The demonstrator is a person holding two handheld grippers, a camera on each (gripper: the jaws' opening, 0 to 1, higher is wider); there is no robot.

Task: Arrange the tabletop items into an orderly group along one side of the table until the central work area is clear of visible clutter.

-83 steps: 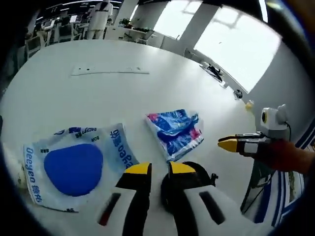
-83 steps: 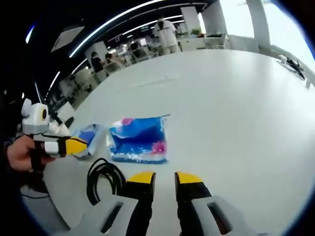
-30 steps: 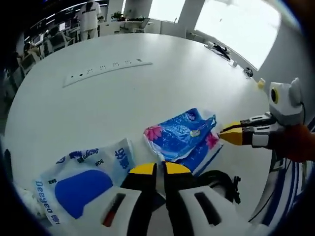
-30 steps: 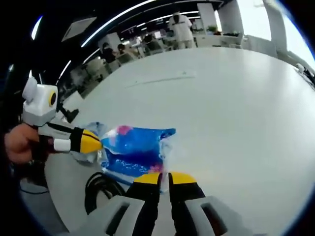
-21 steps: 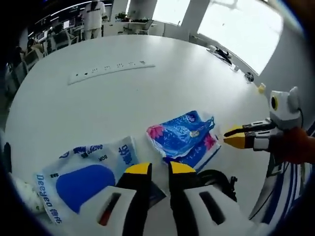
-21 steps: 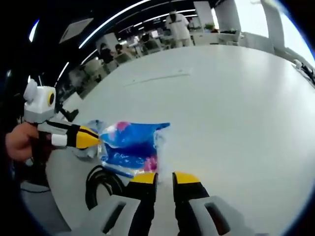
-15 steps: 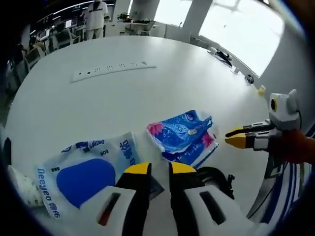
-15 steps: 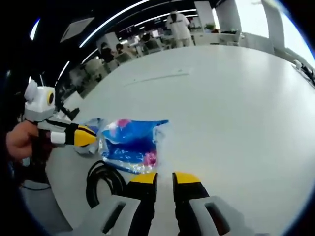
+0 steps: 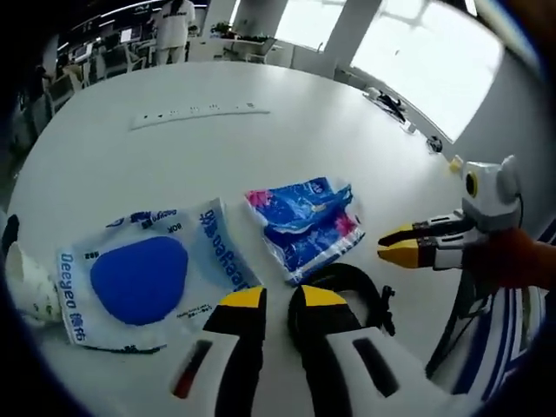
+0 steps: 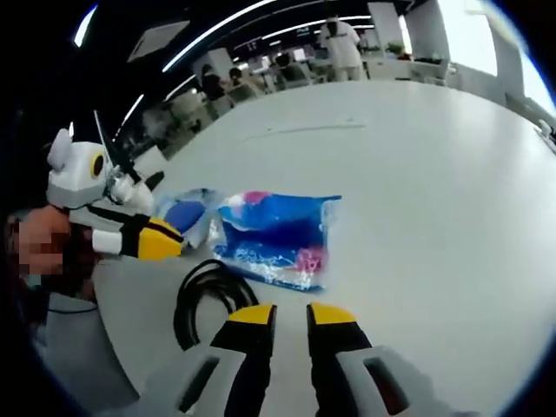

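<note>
A blue patterned soft pack (image 9: 302, 221) lies flat on the white table (image 9: 174, 165). To its left lies a white pouch with a blue oval (image 9: 143, 278). A coiled black cable (image 9: 352, 287) sits just before my left gripper (image 9: 280, 298), which is open and holds nothing. My right gripper (image 9: 395, 254) comes in from the right, clear of the pack. In the right gripper view my right gripper (image 10: 289, 314) is open above the table, the blue pack (image 10: 278, 230) ahead, the cable (image 10: 208, 295) to its left. The left gripper (image 10: 165, 243) hovers by the pouch (image 10: 187, 213).
A crumpled white item (image 9: 22, 278) lies at the table's left edge. A long white power strip (image 9: 200, 111) lies across the far part of the table. Desks, chairs and people stand in the room beyond. The table edge (image 10: 113, 347) runs close on the near side.
A second ago both pairs of jaws were closed, the right on the blue pack's raised edge. Both have opened, the pack lies flat, and both cameras have drawn back.
</note>
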